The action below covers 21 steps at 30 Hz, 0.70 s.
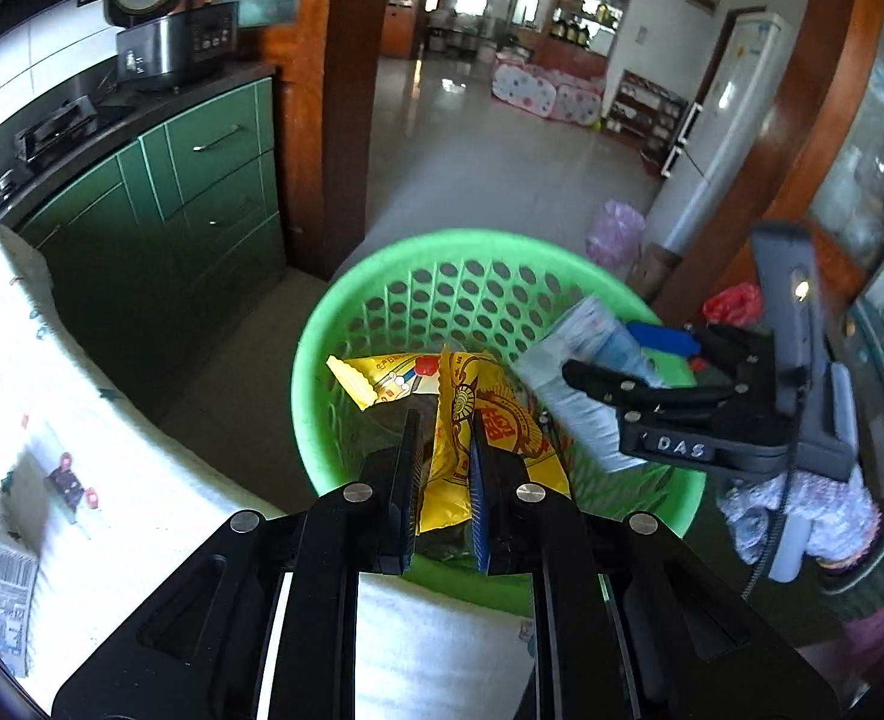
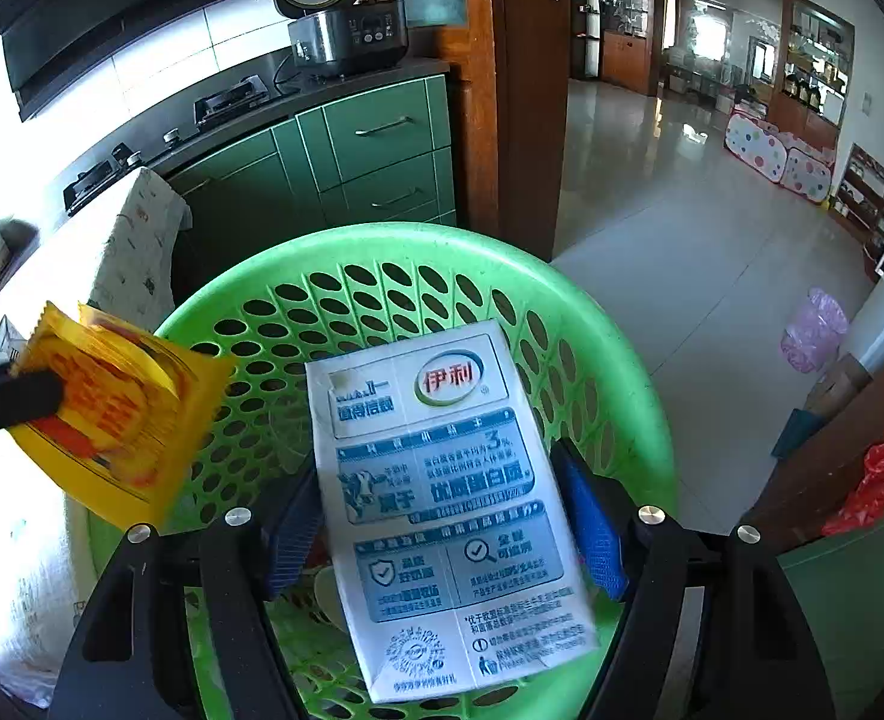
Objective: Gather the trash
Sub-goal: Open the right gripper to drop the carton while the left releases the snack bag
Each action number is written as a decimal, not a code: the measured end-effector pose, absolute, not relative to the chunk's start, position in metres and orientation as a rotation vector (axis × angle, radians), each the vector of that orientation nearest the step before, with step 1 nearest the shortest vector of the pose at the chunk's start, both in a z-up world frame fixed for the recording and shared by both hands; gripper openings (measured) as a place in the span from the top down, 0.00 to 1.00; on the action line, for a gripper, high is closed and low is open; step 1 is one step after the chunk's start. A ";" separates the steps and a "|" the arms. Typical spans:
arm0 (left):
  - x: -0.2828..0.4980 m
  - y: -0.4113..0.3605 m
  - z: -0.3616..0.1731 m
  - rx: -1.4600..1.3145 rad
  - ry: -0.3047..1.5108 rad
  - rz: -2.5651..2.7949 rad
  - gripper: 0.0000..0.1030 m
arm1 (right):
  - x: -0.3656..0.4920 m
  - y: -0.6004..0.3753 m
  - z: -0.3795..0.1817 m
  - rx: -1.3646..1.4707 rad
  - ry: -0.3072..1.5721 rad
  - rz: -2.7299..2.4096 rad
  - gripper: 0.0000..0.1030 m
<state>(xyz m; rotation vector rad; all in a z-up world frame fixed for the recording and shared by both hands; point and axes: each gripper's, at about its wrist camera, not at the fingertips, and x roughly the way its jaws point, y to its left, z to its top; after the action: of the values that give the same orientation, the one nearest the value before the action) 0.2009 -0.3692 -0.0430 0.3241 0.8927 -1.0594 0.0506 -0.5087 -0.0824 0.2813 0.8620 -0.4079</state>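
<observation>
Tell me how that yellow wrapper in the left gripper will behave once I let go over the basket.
The yellow wrapper looks like thin, crinkly film, so it is probably very light and floppy. It bends around the left gripper, so expect it to flutter rather than drop straight into the green basket. Its glossy surface may cling briefly to a pad.

In the left wrist view, the lower part of the yellow wrapper (image 1: 442, 480) disappears between the left gripper (image 1: 442, 438) fingers, and the basket (image 1: 382, 276) floor under it is mostly covered. At right centre the milk carton (image 1: 574, 384) is partly hidden behind the right gripper (image 1: 640, 366). In the right wrist view the carton's small print is too fine to read, the wrapper at centre left is motion-blurred, and the bench (image 2: 130, 210) at left runs off the frame.
</observation>
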 end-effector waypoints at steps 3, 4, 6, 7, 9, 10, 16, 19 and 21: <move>0.201 -0.370 -0.053 0.336 0.908 -1.065 0.87 | 0.052 -0.508 -0.081 0.287 0.855 -0.407 0.31; 0.201 -0.371 -0.055 0.338 0.916 -1.064 0.87 | 0.051 -0.509 -0.080 0.288 0.853 -0.405 0.31; 0.200 -0.372 -0.058 0.335 0.928 -1.071 0.86 | 0.048 -0.508 -0.078 0.288 0.847 -0.405 0.31; 0.200 -0.372 -0.060 0.331 0.934 -1.071 0.86 | 0.047 -0.507 -0.077 0.289 0.844 -0.403 0.31; 0.199 -0.373 -0.063 0.321 0.945 -1.081 0.85 | 0.044 -0.506 -0.074 0.289 0.833 -0.402 0.31; 0.198 -0.373 -0.063 0.320 0.948 -1.083 0.84 | 0.043 -0.505 -0.073 0.288 0.829 -0.400 0.31; 0.195 -0.367 -0.061 0.298 0.945 -1.087 0.60 | 0.035 -0.496 -0.061 0.288 0.799 -0.391 0.30; 0.191 -0.359 -0.054 0.297 0.929 -1.083 0.60 | 0.031 -0.490 -0.055 0.294 0.785 -0.379 0.30; 0.189 -0.351 -0.048 0.287 0.916 -1.074 0.60 | 0.029 -0.483 -0.049 0.299 0.775 -0.367 0.28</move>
<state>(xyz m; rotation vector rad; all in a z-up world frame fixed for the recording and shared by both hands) 0.1895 -0.3506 -0.0485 0.2872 0.9161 -1.0743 0.0285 -0.4828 -0.0492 0.2994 0.7746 -0.3674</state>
